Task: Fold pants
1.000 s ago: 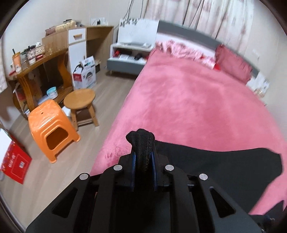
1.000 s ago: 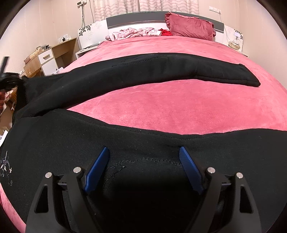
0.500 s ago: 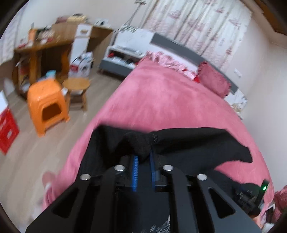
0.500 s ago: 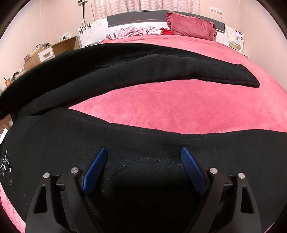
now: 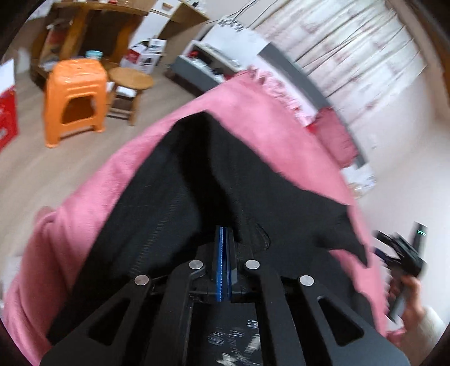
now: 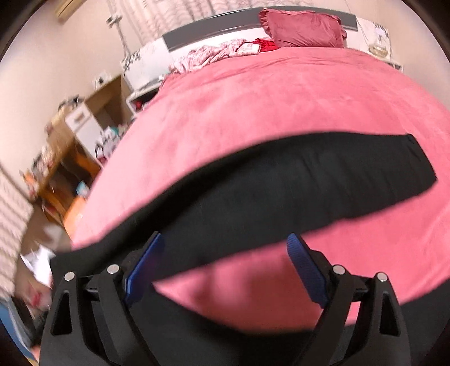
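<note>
A bed (image 6: 281,107) with a pink plush cover fills most of both views. At its head sit a grey headboard (image 6: 213,31), a dark red pillow (image 6: 302,28) and a heap of pale pink bedding (image 6: 216,53). Patterned curtains (image 5: 351,48) hang behind the headboard. Beside the bed the floor (image 5: 33,169) is light wood; on it stand an orange stool (image 5: 76,98) and, just beside that, a round wooden stool (image 5: 130,81). A wooden desk (image 5: 92,19) with clutter stands against the wall, and a low grey shelf (image 5: 197,70) stands near the head of the bed. Both views are blurred.

The pants (image 5: 182,183) are black and lie on the pink cover. In the left wrist view the cloth runs forward from the tool to a point near the bed's edge. The left gripper (image 5: 223,239) has its blue pads pressed together, with black fabric bunched over and around their tips, so it has hold of the pants.

In the right wrist view a long black leg lies across the bed ahead. The right gripper (image 6: 225,247) has its blue pads spread wide, with nothing clamped; a strip of the pants crosses between them, with pink cover below it. More black cloth lies under the tool's body
</note>
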### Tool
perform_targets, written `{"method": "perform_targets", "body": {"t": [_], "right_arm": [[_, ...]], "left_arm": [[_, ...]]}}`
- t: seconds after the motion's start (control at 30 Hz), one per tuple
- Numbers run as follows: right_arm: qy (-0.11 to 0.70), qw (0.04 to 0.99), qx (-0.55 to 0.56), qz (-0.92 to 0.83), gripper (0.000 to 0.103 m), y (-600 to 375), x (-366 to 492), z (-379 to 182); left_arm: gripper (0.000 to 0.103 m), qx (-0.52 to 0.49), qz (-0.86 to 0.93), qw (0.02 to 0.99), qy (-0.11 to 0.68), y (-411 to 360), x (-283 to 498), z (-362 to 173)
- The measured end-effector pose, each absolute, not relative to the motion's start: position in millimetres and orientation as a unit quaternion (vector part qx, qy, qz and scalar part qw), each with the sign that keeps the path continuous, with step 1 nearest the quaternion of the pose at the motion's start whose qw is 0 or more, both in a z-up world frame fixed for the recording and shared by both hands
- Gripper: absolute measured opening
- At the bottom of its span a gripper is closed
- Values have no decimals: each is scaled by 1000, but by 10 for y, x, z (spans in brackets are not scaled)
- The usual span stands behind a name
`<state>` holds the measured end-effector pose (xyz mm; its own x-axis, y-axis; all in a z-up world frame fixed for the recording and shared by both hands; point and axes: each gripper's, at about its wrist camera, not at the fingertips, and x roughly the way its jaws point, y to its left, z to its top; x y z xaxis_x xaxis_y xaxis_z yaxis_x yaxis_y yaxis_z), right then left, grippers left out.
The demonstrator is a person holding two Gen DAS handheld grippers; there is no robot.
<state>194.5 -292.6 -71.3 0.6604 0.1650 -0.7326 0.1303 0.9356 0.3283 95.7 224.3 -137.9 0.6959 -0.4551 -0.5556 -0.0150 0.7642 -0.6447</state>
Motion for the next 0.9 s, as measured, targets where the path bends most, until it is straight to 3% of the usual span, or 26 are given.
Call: {"method": "perform_targets", "body": {"t": [0.03, 0.13, 0.33, 0.67, 0.73, 0.77, 0.9], "right_arm": [[415, 891, 185, 4, 89, -2936, 2064, -695], [429, 878, 212, -19, 89, -2963, 2456, -697], [452, 839, 299, -37, 89, -3063, 2943, -820], [524, 778, 342, -54, 88, -2683, 3596, -1121], [547, 757, 348, -85, 69, -2669, 3657, -1258], [552, 748, 354, -97, 64, -2689, 3643, -1323], [540, 758, 349, -106, 36, -2753, 3530, -1373]], "left_arm": [[7, -337, -134, 857, 365, 2273, 949, -1368], [78, -402, -141, 833, 353, 2369, 933, -1363], [79, -484, -162, 789, 342, 2442, 1088, -1330], [80, -469, -159, 789, 365, 2259, 1291, -1451], [87, -501, -159, 770, 360, 2295, 1311, -1487], [91, -521, -159, 759, 356, 2310, 1336, -1493], [93, -519, -142, 750, 384, 2224, 1508, -1506]]}}
